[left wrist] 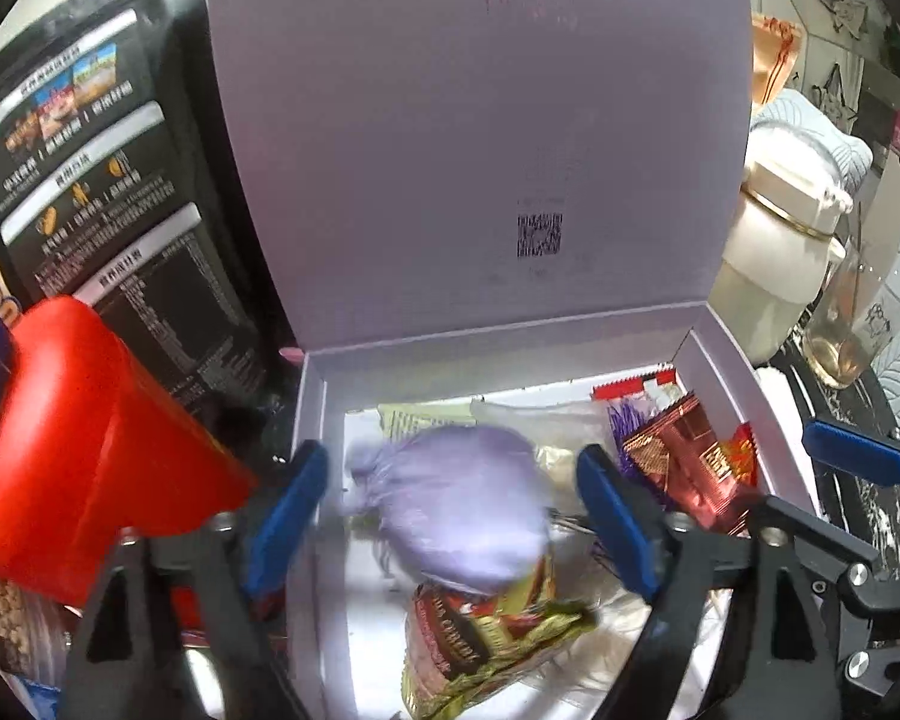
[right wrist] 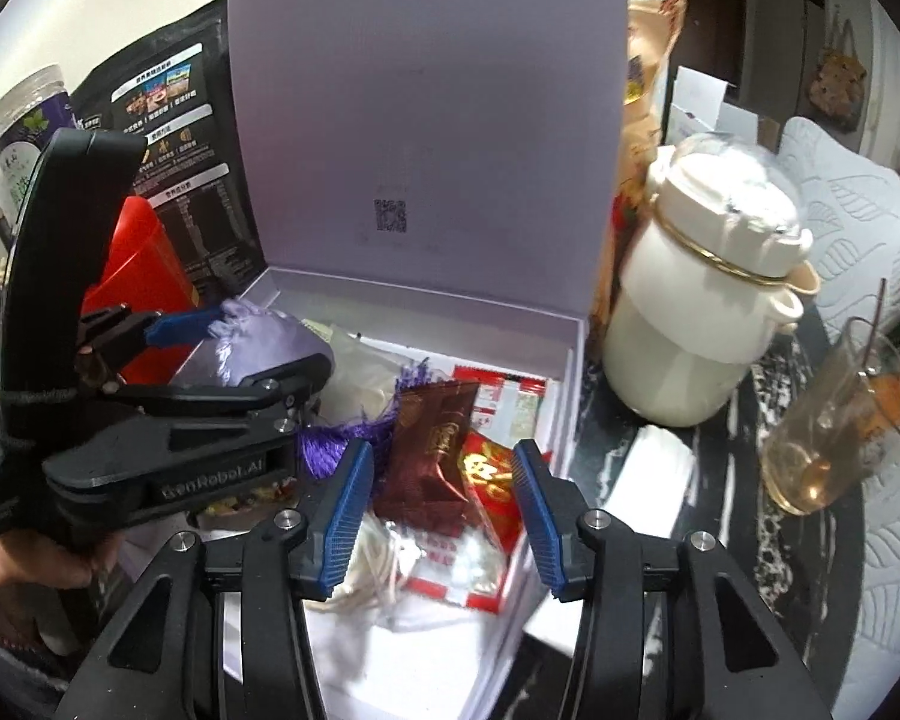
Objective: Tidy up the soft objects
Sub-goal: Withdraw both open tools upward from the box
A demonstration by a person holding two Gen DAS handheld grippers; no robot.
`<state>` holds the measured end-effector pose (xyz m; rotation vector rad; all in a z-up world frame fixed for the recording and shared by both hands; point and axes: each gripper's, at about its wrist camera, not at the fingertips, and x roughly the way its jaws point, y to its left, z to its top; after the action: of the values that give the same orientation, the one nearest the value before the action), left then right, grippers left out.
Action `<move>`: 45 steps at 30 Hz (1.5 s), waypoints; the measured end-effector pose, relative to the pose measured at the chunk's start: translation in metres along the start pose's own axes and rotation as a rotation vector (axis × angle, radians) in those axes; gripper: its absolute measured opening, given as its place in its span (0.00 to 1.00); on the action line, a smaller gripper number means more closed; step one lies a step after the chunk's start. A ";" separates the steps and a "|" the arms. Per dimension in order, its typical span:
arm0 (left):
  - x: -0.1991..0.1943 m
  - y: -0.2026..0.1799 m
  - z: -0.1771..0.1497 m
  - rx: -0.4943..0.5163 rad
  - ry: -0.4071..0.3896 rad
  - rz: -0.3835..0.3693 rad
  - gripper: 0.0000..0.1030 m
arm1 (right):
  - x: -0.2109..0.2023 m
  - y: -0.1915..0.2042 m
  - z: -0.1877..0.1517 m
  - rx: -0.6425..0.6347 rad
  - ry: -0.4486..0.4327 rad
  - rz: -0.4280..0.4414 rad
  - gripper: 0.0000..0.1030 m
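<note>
Apparently mid-placement: lavender pouch [left wrist: 450, 507] blurred between the spread blue fingers of the left gripper [left wrist: 450, 516], above the open lilac box [left wrist: 744, 384], no clear contact with either pad, so probably just let go or about to drop rather than held. Confirmed loosely from the right wrist view, where the pouch [right wrist: 264, 348] sits at the box's left wall beside the left gripper [right wrist: 222, 342], one finger above it and one below, jaws parted. Right gripper [right wrist: 444, 516] also released and grasping nothing, poised over the near right part of the box, a brown foil sachet [right wrist: 432, 456] and a red packet [right wrist: 492, 474] lying between its fingers but below them. Already in the box: green-and-red snack wrapper [left wrist: 492, 642], purple tassel [right wrist: 354, 432], clear bags. Raised lid [left wrist: 480, 138] at the back. Next, likely: let the pouch settle onto the wrapper pile, lift the left gripper straight up clear of the box wall, then reach for another soft item. Care needed near the white jar [right wrist: 708, 300] and glass cup [right wrist: 834, 426] just beside the box.
</note>
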<state>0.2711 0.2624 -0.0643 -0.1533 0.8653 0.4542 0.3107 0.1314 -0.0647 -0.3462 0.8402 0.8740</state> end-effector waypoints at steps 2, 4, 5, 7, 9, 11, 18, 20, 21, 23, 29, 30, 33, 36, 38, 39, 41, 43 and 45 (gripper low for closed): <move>-0.007 0.000 0.002 -0.005 -0.017 -0.002 0.97 | -0.004 -0.001 0.001 0.000 -0.003 -0.017 0.47; -0.017 -0.001 0.004 -0.006 -0.035 -0.003 0.97 | -0.008 -0.002 0.001 0.008 -0.007 -0.027 0.47; -0.020 -0.001 0.005 -0.007 -0.039 -0.002 0.97 | -0.012 -0.003 0.002 0.012 -0.013 -0.032 0.47; -0.030 -0.003 0.007 -0.010 -0.056 -0.003 0.97 | -0.018 -0.003 0.003 0.013 -0.022 -0.041 0.47; -0.040 -0.003 0.010 -0.012 -0.073 -0.005 0.97 | -0.025 -0.003 0.005 0.012 -0.036 -0.056 0.48; -0.054 -0.004 0.010 -0.016 -0.095 -0.010 0.97 | -0.038 -0.002 0.007 0.011 -0.060 -0.068 0.51; -0.105 0.008 0.021 -0.015 -0.186 -0.029 0.97 | -0.079 0.003 0.013 0.010 -0.144 -0.087 0.51; -0.117 0.009 0.022 -0.016 -0.205 -0.029 0.97 | -0.094 0.007 0.015 0.006 -0.175 -0.087 0.51; -0.126 0.010 0.022 -0.016 -0.221 -0.026 0.97 | -0.100 0.008 0.015 0.005 -0.186 -0.089 0.51; -0.138 0.010 0.024 -0.017 -0.243 -0.025 0.97 | -0.117 0.013 0.016 0.000 -0.219 -0.095 0.51; -0.183 0.011 0.017 -0.029 -0.313 -0.056 0.98 | -0.158 0.026 0.017 -0.011 -0.294 -0.107 0.51; -0.191 0.011 0.016 -0.028 -0.327 -0.056 0.99 | -0.166 0.028 0.015 -0.012 -0.310 -0.110 0.51; -0.214 0.012 0.010 -0.020 -0.363 -0.052 0.99 | -0.183 0.033 0.012 -0.013 -0.344 -0.116 0.55; -0.236 0.012 0.002 -0.013 -0.394 -0.054 0.99 | -0.203 0.041 0.006 -0.018 -0.383 -0.115 0.57; -0.248 0.012 -0.003 -0.011 -0.411 -0.055 0.99 | -0.216 0.047 0.002 -0.022 -0.406 -0.117 0.60; -0.255 0.012 -0.007 -0.011 -0.421 -0.056 0.99 | -0.220 0.049 0.000 -0.023 -0.413 -0.118 0.64; -0.267 0.013 -0.014 -0.015 -0.441 -0.061 0.99 | -0.231 0.055 -0.005 -0.027 -0.432 -0.119 0.70; -0.276 0.016 -0.020 -0.020 -0.454 -0.059 0.99 | -0.241 0.060 -0.013 -0.031 -0.449 -0.121 0.85; -0.285 0.018 -0.027 -0.023 -0.466 -0.060 0.99 | -0.250 0.063 -0.019 -0.034 -0.469 -0.128 0.90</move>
<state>0.0843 0.1776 0.1366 -0.0881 0.3977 0.4213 0.1623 0.0263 0.1186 -0.2085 0.3657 0.8070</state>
